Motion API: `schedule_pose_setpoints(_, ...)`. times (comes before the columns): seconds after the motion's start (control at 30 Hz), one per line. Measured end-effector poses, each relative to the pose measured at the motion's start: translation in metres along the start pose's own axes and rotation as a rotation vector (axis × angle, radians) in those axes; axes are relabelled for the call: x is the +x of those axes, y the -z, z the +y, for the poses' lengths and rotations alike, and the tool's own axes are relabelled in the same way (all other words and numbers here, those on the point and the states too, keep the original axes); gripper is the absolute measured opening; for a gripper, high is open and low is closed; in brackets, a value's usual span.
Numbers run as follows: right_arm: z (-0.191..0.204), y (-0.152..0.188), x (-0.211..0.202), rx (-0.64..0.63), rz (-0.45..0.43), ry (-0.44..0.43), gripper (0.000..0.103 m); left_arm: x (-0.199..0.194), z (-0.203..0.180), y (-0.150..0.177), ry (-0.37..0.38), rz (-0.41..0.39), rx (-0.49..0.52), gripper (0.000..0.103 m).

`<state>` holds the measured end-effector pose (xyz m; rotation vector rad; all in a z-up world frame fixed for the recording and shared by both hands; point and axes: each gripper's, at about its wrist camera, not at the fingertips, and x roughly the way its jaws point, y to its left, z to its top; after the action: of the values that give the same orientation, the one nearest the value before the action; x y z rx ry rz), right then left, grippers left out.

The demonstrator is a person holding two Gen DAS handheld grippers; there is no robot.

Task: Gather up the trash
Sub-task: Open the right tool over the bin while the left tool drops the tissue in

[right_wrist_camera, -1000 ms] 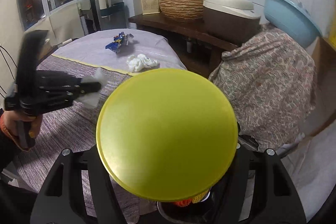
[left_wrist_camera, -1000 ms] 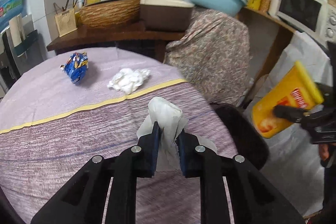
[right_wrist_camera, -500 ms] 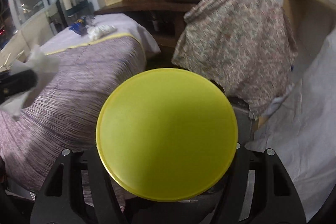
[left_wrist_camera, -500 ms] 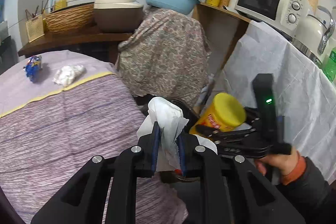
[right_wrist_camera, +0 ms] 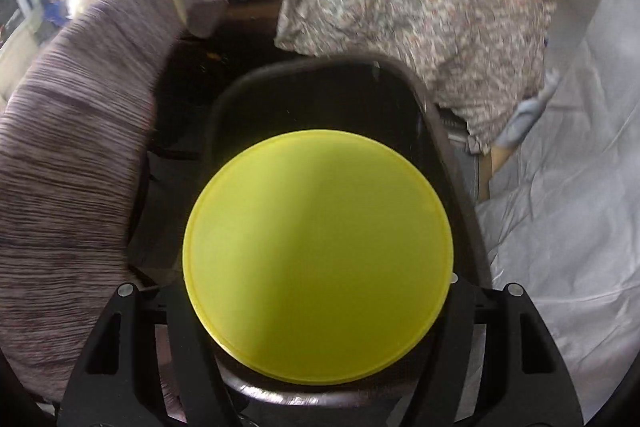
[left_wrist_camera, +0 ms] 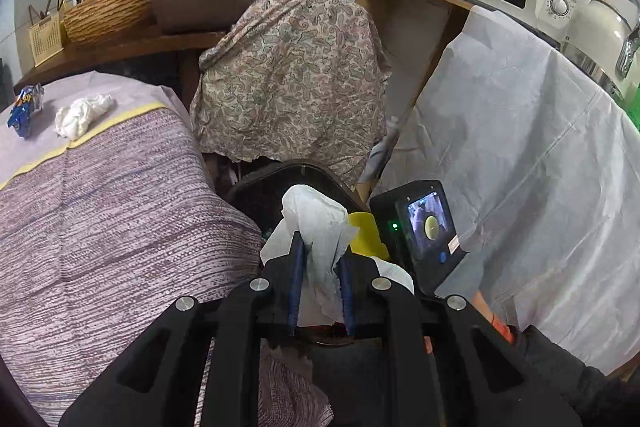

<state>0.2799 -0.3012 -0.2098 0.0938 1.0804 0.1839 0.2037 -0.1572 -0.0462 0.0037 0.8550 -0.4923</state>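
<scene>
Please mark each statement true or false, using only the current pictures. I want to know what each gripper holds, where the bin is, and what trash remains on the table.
1. The left gripper is clamped on a white tissue. True.
2. The right gripper is empty. False: it holds a yellow container.
3. The yellow container is above the dark bin. True.
4. The table has no trash left. False: a blue wrapper and a crumpled white tissue lie there.
</scene>
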Motion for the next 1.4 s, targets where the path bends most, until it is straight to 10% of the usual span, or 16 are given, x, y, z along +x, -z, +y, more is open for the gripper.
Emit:
schedule_pose_setpoints(0.4,-0.008,0.013,0.026,0.05,0.029,0.018,0.082,0.017,0.004,-0.005,-0.016,0.02,-0.013,0.017)
schedule_pose_setpoints(1.2,-0.03,0.074,-0.112,0.1,-0.21,0.064,0.087,0.094,-0.023,-0.011,-0.013,0.165,0.042,0.018)
schedule_pose_setpoints(1.4,-0.038,0.083,-0.121,0.126,-0.222,0.083,0.087,0.105,-0.031,-0.008,-0.048,0.182,0.088,0.064)
